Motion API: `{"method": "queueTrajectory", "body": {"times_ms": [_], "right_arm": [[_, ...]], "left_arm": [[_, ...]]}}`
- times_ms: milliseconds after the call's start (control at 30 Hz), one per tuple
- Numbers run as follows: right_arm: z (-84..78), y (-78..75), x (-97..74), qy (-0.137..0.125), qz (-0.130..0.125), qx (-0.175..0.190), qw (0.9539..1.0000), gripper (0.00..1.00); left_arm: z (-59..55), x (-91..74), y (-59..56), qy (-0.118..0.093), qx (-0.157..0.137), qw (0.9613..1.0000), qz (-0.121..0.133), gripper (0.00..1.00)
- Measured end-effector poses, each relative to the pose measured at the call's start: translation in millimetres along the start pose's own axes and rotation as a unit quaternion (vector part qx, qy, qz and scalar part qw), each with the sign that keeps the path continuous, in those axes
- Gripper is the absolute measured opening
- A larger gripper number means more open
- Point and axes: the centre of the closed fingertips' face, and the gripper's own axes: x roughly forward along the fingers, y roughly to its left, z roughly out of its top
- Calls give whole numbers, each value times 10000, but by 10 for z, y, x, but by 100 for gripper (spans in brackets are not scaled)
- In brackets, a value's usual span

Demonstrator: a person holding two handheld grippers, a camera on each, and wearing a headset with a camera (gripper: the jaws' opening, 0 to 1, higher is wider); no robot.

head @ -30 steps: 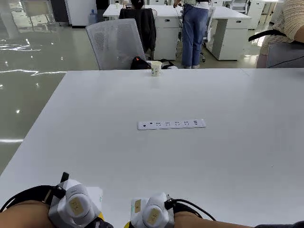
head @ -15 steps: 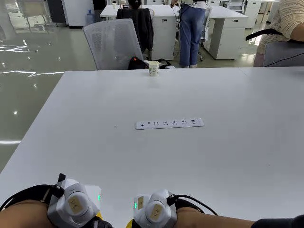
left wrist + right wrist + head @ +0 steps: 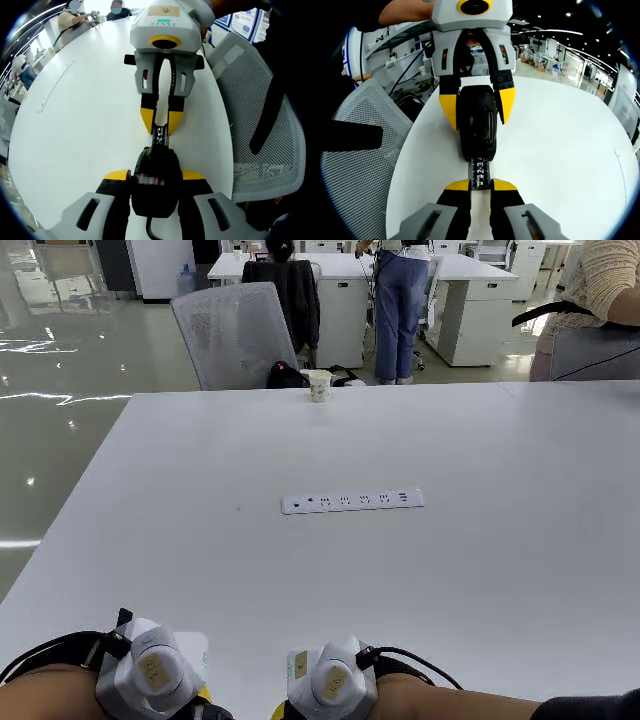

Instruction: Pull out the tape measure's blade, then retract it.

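The black tape measure (image 3: 155, 192) sits between the jaws of my left gripper (image 3: 155, 174), which is shut on its case. A short length of blade (image 3: 159, 135) sticks out of it, with the digits 2 and 3 on the blade (image 3: 480, 174) in the right gripper view. My right gripper (image 3: 481, 185) is shut on the blade's end, facing the left gripper (image 3: 477, 107) nose to nose. The case (image 3: 477, 125) hangs just above the white table (image 3: 450, 570) near its front edge. In the head view the backs of the left gripper (image 3: 150, 675) and the right gripper (image 3: 330, 685) show at the bottom.
A white power strip (image 3: 352, 501) lies mid-table and a paper cup (image 3: 319, 385) stands at the far edge. A grey mesh chair (image 3: 232, 335) is behind the table, and another mesh chair (image 3: 260, 125) is close beside the grippers. People stand and sit at the back.
The head camera has shifted a little. Both grippers stay at the table's near edge, about as far apart as before.
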Motion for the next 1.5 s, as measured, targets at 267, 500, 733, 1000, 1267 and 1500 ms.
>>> {"method": "queueTrajectory", "body": {"times_ms": [267,500,733,1000,1267,1500], "right_arm": [[-34,-2,-30,26,-9,4,10000,10],[-68,-9,-72,46,-19,17,10000,10],[-90,-9,-99,49,-17,41,10000,10],[-108,1,-112,61,-7,41,10000,10],[-133,-3,-124,77,3,62,10000,10],[-144,-6,-134,91,-6,10,10000,10]], "left_arm": [[-2,1,5,21,-25,10000,34,31],[-2,1,12,17,-58,10000,60,31],[-2,0,10,28,-74,10000,58,31],[1,4,1,24,-77,10000,53,31],[1,6,-6,14,-82,9999,64,31],[6,7,-8,-3,-74,9999,80,31]]}}
